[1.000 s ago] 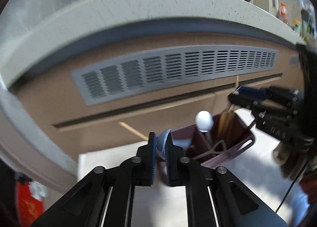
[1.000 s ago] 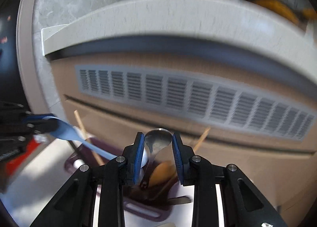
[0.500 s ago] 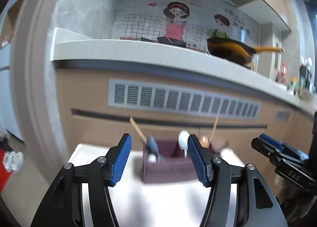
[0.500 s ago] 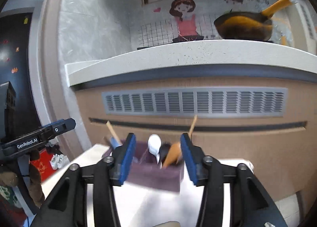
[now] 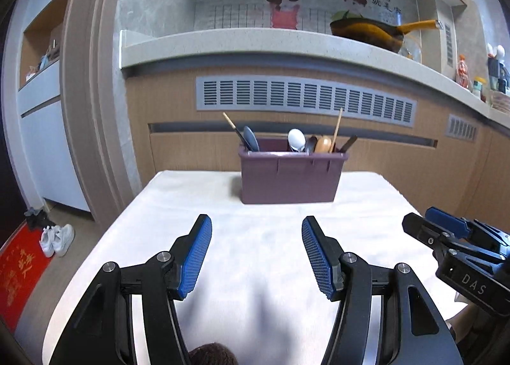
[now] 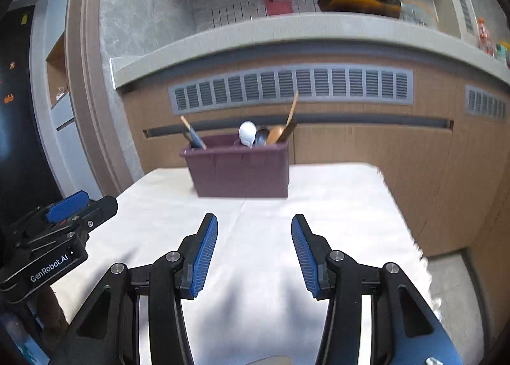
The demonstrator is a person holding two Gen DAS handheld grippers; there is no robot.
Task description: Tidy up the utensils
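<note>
Clearly, the left gripper (image 5: pixel 256 255) stood wide open and empty, and the right gripper (image 6: pixel 254 255) was parted too, holding nothing, both low over the white table (image 5: pixel 261 272). Nothing loose showed on the cloth, so the step looked like backing off; keeping both claws clear of the handles would serve best. The purple bin (image 5: pixel 290 174) sat at the table's far end, long side facing the cameras, utensils (image 5: pixel 296 139) standing handles-down, chopsticks leaning outward.

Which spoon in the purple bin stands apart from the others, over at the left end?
The blue-grey spoon, at the left end of the purple bin beside a chopstick. The white, metal and orange spoons cluster together towards the right end.
</note>
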